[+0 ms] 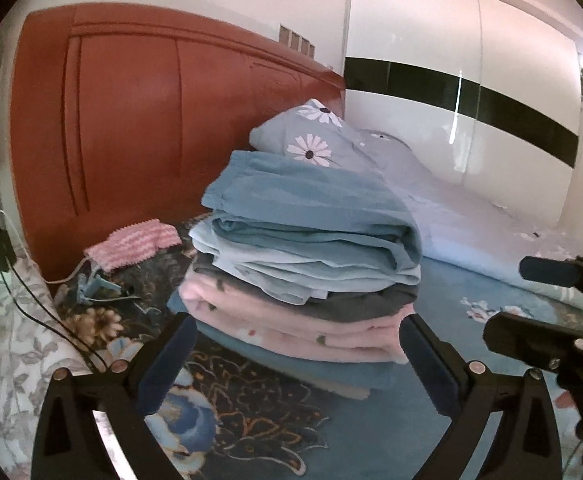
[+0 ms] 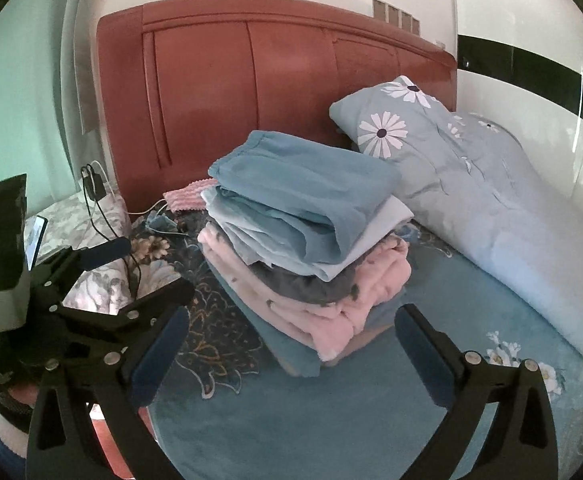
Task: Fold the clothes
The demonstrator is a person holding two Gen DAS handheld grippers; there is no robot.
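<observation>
Both the left gripper and right gripper gape empty before the folded pile of clothes near the bed's headboard edge, so stacking looks finished; next likely fetching another garment.

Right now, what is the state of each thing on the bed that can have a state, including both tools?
Left tool: open, holding nothing.
Right tool: open, holding nothing.
Stack of blue, grey and pink clothes: folded, piled on the bed.
Top blue garment: folded, lying flat on the stack.
Blue daisy-print pillow: leaning against the red headboard.
Pink striped cloth: lying loose by the headboard.
</observation>
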